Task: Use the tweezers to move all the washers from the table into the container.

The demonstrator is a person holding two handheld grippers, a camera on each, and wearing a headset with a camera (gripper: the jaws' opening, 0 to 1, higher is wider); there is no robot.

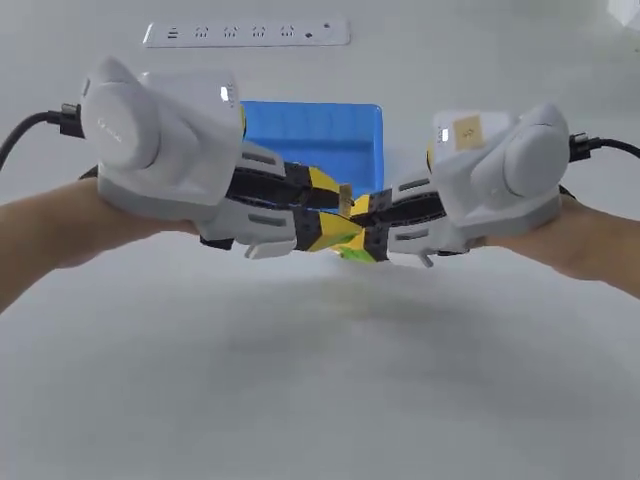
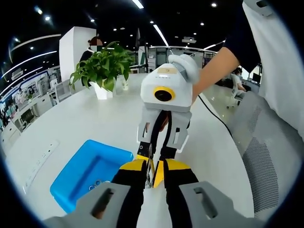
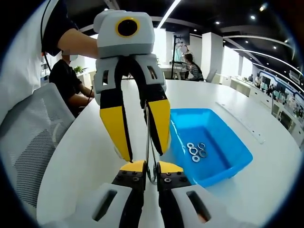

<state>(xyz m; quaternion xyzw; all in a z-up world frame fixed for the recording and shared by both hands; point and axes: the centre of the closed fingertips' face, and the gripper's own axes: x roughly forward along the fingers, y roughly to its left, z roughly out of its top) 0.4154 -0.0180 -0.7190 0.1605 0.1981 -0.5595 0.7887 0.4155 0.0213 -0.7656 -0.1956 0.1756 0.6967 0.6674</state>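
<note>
Straight ahead of the left gripper (image 3: 142, 154) it's blocked: the right gripper (image 2: 153, 159) sits tip to tip. The blue container (image 1: 310, 125) crowds just beside both; bare table (image 1: 320, 400) opens opposite.

Left tongs (image 2: 152, 164) slightly apart, thin tweezers (image 2: 150, 175) in the gap, right gripper (image 2: 153, 151) facing them tip to tip. Blue container (image 2: 71, 183) sits lower left on the white table (image 2: 95, 118), washers (image 2: 96, 183) inside.

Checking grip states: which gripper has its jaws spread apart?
The left gripper: its yellow jaws stand apart around the tweezers, while the right gripper pinches them.
</note>
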